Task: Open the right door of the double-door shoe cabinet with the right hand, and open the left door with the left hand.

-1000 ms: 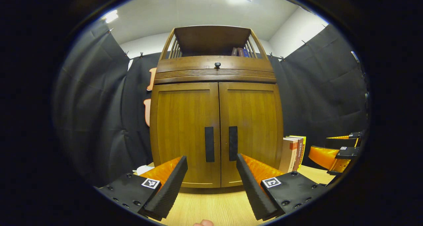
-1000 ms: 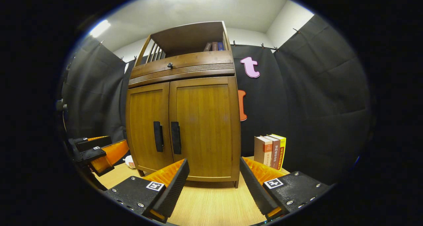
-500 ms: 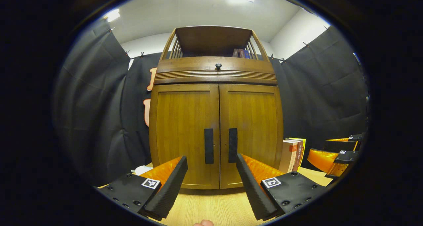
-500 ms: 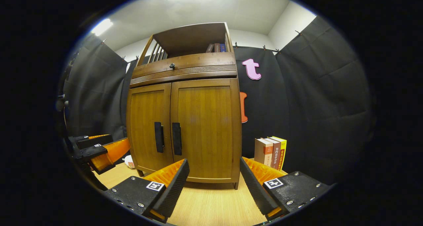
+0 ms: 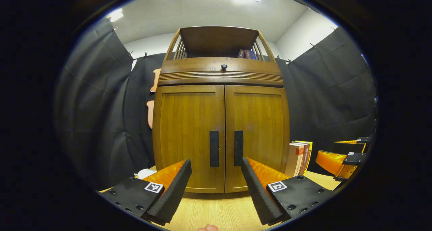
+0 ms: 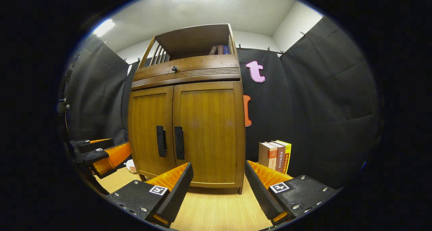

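A brown wooden shoe cabinet stands on a light wooden table, both doors closed. Its left door and right door each carry a black vertical handle, the left handle and the right handle, beside the centre seam. My left gripper is open, short of the handles and roughly centred on them. In the right gripper view the cabinet sits left of centre, with the right handle beside the left handle. My right gripper is open, facing the right door. Neither touches the cabinet.
Several upright books stand on the table right of the cabinet, also in the right gripper view as books. More books sit on the cabinet's open top shelf. A small white object lies at the cabinet's left foot. Black cloth encloses the booth.
Both views have shifted only slightly; the cabinet sits a touch lower in the frames than a second ago. The doors are still closed and both grippers stay open.
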Available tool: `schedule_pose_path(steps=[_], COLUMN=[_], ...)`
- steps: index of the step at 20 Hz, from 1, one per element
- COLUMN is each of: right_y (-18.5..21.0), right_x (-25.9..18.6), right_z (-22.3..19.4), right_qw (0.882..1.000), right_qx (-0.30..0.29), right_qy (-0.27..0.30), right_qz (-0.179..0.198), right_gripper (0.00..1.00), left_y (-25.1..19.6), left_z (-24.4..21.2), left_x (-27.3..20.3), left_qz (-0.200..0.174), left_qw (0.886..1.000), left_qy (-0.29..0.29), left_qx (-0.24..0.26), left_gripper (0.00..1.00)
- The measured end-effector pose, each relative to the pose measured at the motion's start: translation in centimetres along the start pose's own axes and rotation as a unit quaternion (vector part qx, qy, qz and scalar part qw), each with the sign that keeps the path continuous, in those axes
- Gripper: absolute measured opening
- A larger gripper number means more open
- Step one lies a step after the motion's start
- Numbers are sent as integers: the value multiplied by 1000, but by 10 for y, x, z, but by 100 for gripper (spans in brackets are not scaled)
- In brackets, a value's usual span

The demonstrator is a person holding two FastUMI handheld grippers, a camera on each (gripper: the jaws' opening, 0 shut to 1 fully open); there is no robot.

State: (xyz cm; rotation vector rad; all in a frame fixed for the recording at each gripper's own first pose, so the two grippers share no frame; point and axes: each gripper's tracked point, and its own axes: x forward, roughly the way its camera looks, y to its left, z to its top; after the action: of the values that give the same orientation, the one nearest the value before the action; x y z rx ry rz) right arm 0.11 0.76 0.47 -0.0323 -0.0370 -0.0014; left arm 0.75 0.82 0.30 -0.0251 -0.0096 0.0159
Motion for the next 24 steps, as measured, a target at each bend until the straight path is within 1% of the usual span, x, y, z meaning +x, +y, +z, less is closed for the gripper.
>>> schedule_pose_path(steps=[8,10,11,15,20,23,24], right_y=[5,6,6,5,7,9,10], right_x=[3,4,4,8,27,45,53], right_z=[0,2,3,7,42,62,65], right_qw=[1000,1000,1000,1000,997,996,996], right_qx=[-12,-14,-16,-23,-50,-52,-50], right_qy=[-5,-7,-9,-16,-53,-74,-73], right_qz=[2,3,3,2,11,16,14], right_gripper=[94,94,94,94,94,94,94], left_y=[14,18,20,25,27,30,31], left_z=[0,-1,-1,-5,-8,-8,-8], left_x=[-4,-6,-5,-6,-7,-10,-11], left_qz=[16,21,23,27,29,32,34], left_qw=[1000,1000,1000,1000,999,999,999], left_qy=[1,1,0,4,10,9,9], left_qx=[-4,-4,-6,-11,-20,-18,-18], left_gripper=[98,95,96,95,94,96,94])
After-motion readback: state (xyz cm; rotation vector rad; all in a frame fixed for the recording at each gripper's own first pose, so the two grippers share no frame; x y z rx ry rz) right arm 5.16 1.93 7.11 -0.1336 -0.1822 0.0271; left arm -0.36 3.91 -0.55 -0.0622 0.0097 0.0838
